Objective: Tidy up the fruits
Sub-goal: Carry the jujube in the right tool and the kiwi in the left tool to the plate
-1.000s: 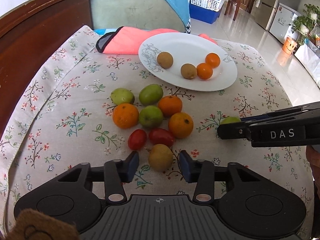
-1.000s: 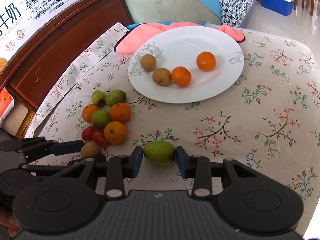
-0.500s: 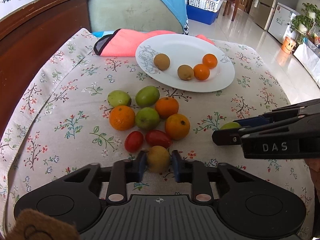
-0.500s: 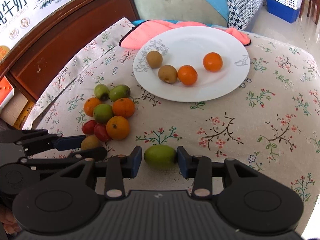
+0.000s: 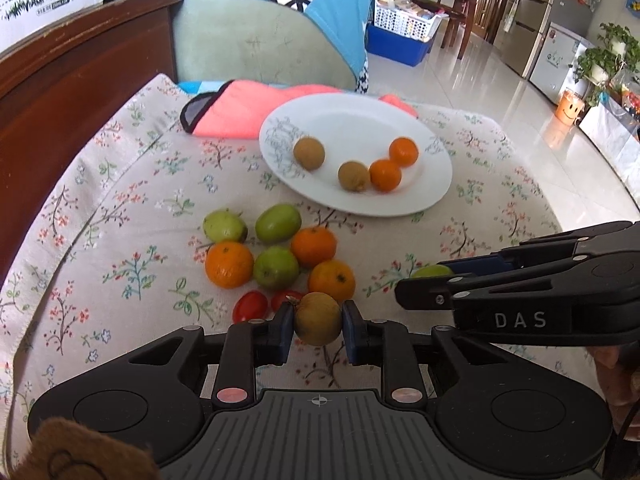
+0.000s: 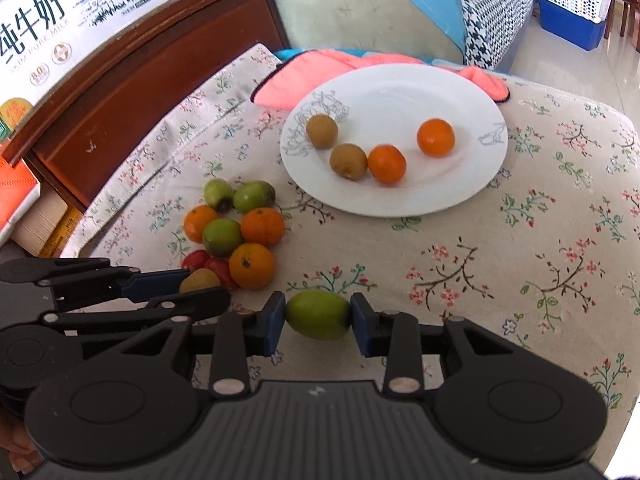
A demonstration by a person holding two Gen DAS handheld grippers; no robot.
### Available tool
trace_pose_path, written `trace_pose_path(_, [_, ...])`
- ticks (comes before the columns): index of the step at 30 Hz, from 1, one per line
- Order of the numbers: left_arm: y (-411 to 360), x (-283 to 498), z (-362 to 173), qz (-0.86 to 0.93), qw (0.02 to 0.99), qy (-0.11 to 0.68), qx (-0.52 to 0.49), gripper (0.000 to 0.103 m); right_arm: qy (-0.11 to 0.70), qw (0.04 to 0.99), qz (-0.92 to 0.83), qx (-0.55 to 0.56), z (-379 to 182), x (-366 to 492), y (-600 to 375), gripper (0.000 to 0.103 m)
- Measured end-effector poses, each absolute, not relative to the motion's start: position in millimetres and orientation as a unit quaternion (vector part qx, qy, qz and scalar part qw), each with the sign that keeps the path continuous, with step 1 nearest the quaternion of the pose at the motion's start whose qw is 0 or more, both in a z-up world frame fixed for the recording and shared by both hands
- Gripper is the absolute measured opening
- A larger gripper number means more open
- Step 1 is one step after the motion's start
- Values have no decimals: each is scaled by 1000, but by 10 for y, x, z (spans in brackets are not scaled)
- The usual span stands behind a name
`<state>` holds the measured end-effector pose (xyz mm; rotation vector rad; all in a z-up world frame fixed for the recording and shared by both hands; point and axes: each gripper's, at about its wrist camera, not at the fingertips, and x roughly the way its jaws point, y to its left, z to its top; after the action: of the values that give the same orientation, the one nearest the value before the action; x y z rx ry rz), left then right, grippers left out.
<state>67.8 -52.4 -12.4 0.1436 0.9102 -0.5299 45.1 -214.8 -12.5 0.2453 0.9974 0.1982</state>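
Observation:
My left gripper (image 5: pixel 317 325) is shut on a brown-yellow kiwi (image 5: pixel 318 319) and holds it just above the floral cloth. My right gripper (image 6: pixel 318 316) is shut on a green fruit (image 6: pixel 318 314), near the cloth's front. A white plate (image 5: pixel 432 196) at the back holds two brown kiwis (image 5: pixel 309 153) and two oranges (image 5: pixel 385 175). A cluster of green fruits (image 5: pixel 276 267), oranges (image 5: pixel 229 264) and red tomatoes (image 5: pixel 250 306) lies in front of the plate. The right gripper shows in the left wrist view (image 5: pixel 404 294), to my right.
A pink cloth (image 5: pixel 236 110) lies behind the plate. A dark wooden bed frame (image 5: pixel 60 92) runs along the left. A cushion (image 5: pixel 248 48) stands at the back. The cloth's right edge drops to a tiled floor (image 5: pixel 500 92).
My left gripper has closed on the brown-yellow kiwi and lifted it slightly. My right gripper has kept hold of the green fruit and risen a little.

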Motion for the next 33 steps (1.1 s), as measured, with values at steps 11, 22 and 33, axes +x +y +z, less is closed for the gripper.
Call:
trace_pose_path(11, [-612, 822, 227, -252, 883, 395, 30, 23, 425, 889, 87, 148, 161, 540, -2347, 36])
trace_pose_path(22, [-854, 1056, 399, -248, 894, 372, 23, 23, 388, 905, 63, 164, 386, 671, -2570, 36])
trace_pose_path(33, [-971, 1447, 380, -235, 892, 385, -20, 23, 369, 906, 45, 202, 389, 949, -2840, 36])
